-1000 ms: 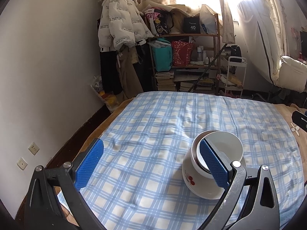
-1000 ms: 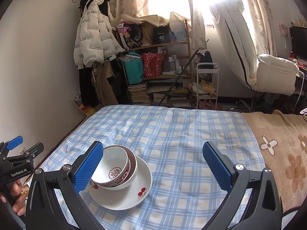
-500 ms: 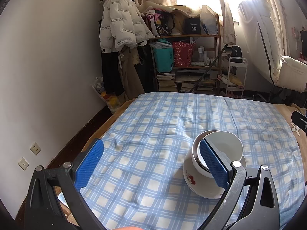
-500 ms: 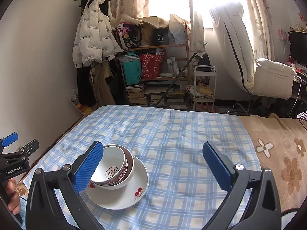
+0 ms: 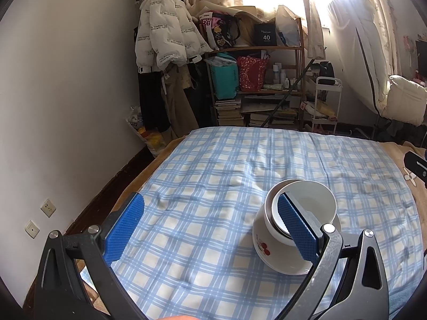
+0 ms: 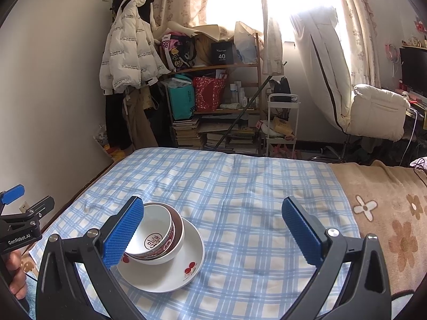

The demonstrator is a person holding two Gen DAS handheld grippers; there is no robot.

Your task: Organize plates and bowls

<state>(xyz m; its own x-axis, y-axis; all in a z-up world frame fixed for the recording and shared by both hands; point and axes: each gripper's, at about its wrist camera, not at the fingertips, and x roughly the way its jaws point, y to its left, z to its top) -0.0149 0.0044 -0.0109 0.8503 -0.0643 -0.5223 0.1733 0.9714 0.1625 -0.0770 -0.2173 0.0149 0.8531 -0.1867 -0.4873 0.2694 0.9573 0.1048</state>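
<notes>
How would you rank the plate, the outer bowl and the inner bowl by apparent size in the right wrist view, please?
1. The plate, widest, with rim showing around both bowls.
2. The outer bowl, standing on the plate.
3. The inner bowl, nested inside it, though the gripper hides part of it.

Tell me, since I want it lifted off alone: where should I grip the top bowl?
Pinch the raised rim of the top bowl from above, one finger inside. It sits nested and tilted in the larger bowl on the plate, so its lower wall is likely hidden.
</notes>
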